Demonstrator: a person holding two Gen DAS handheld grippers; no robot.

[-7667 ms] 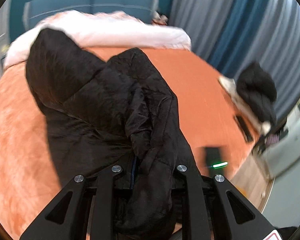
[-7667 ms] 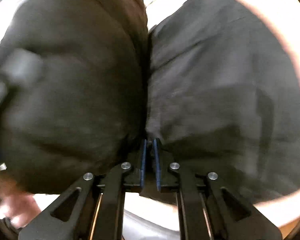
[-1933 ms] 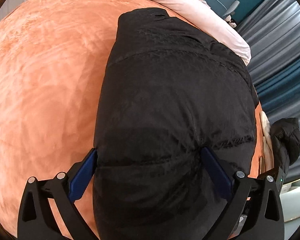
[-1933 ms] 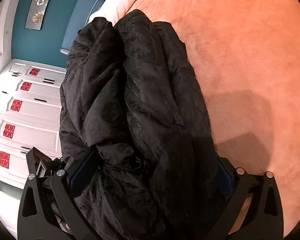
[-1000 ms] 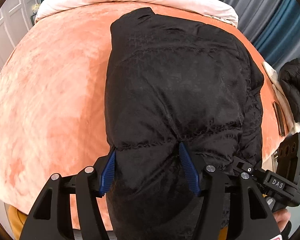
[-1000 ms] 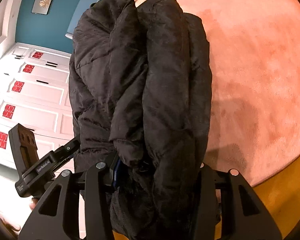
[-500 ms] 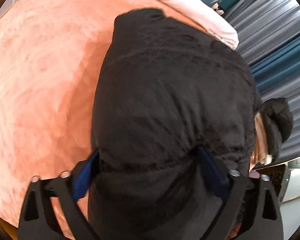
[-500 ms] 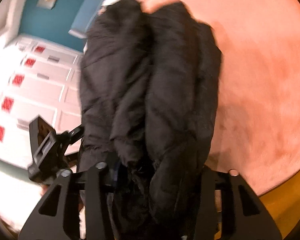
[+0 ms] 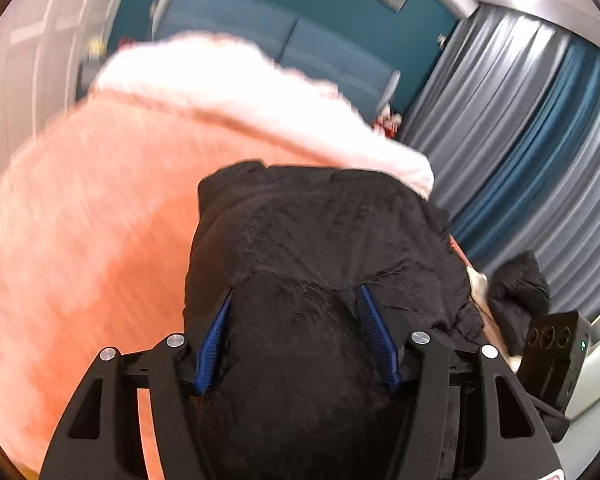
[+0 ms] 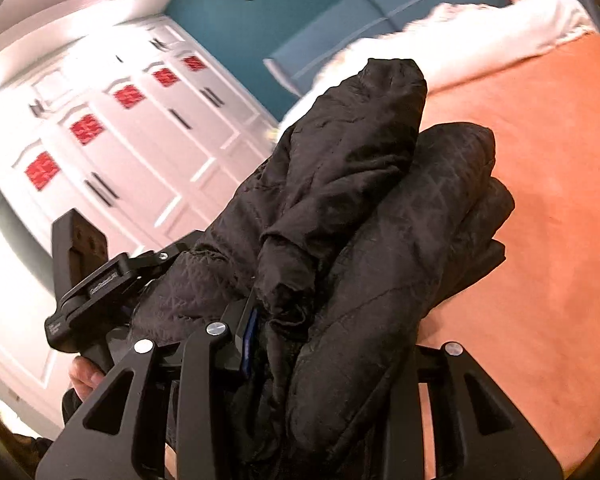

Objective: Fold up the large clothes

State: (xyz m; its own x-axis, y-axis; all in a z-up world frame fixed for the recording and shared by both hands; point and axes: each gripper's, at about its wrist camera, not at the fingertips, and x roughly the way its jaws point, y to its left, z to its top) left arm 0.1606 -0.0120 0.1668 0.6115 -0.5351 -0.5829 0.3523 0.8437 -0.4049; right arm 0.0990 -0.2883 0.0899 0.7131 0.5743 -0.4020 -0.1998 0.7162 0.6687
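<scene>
Right now a folded black padded jacket (image 9: 320, 248) is held at its near end above an orange bed (image 9: 80, 240), bulging between both grippers. Left gripper (image 9: 296, 340) jaws are partly apart, clamped around a thick fold; right gripper (image 10: 332, 344) jaws likewise grip bunched layers. White bedding (image 9: 240, 92) lies at 12 o'clock, curtains (image 9: 532, 128) at 2 o'clock. Best handling, likely: keep both grips level and lower together so the layers stay stacked.

The black jacket (image 10: 360, 240) hides the right gripper's (image 10: 324, 344) far fingers.
</scene>
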